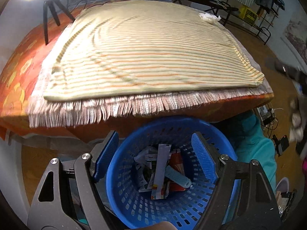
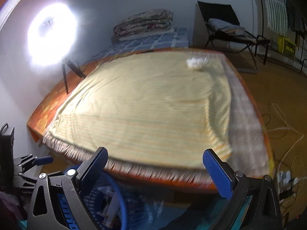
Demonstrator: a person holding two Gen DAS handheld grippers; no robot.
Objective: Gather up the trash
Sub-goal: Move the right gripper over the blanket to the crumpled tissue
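Item: crumpled white paper wad [image 1: 209,17], last loose trash in sight. Location: far right corner of the striped blanket [image 1: 145,57] on the bed [image 1: 17,72], well apart from both tools. Shape roughly round; no clear long axis (blur hides detail).

Receptacle: blue basket [image 1: 172,207] at the bed's near edge, holding wrappers [image 1: 161,172].

Left gripper [image 1: 155,157]: jaws apart, empty, poised over the basket.

Right gripper [image 2: 155,170]: jaws apart, empty, aimed across the blanket; the wad lies ahead and slightly right of its centreline.

Judgement: the right hand looks better placed for the reach.
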